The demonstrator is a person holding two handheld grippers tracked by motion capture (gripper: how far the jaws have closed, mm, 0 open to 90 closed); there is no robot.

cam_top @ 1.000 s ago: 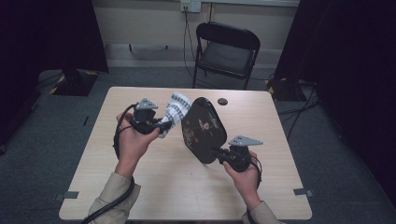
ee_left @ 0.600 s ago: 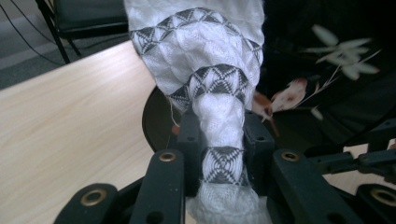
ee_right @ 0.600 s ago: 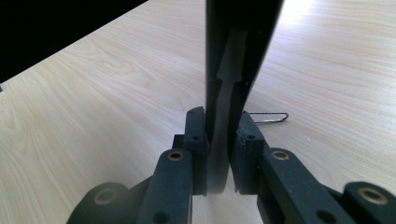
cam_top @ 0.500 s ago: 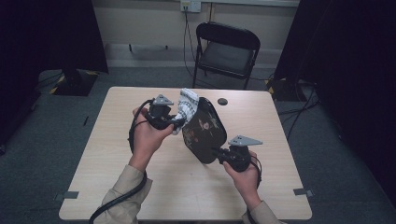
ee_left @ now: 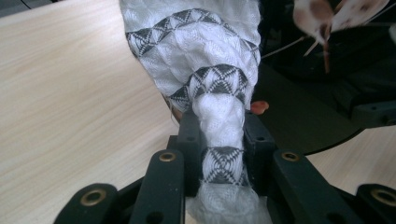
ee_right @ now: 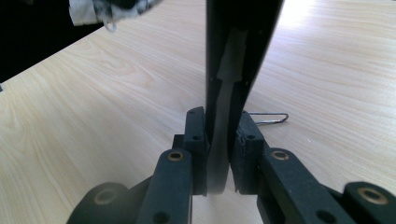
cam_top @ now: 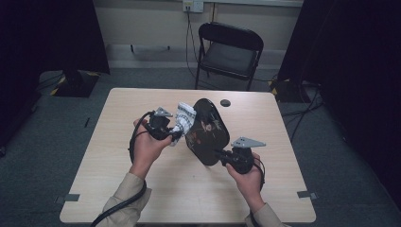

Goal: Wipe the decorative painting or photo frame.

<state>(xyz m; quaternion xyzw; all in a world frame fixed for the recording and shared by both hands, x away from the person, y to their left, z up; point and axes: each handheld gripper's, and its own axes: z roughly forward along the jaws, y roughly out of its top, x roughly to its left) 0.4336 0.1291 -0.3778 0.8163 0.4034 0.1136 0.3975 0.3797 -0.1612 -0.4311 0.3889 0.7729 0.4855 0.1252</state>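
Observation:
A black oval tray (cam_top: 208,133) with a flowered face stands tilted on edge above the table. My right gripper (cam_top: 221,154) is shut on its lower rim; in the right gripper view both jaws pinch the thin black tray edge (ee_right: 233,46) at the gripper (ee_right: 218,135). My left gripper (cam_top: 176,134) is shut on a white cloth (cam_top: 184,117) with grey patterned bands. The bunched cloth (ee_left: 210,70) runs between the jaws of the left gripper (ee_left: 218,126) and rests against the tray's (ee_left: 303,126) left side.
The light wooden table (cam_top: 142,189) lies under both hands. A small dark round disc (cam_top: 225,102) sits near its far edge. A thin wire loop (ee_right: 268,119) lies on the wood behind the tray. A black folding chair (cam_top: 231,52) stands beyond the table.
My left hand has carried the cloth rightward and down, bringing it against the tray's left side. The right hand and the tray have stayed put.

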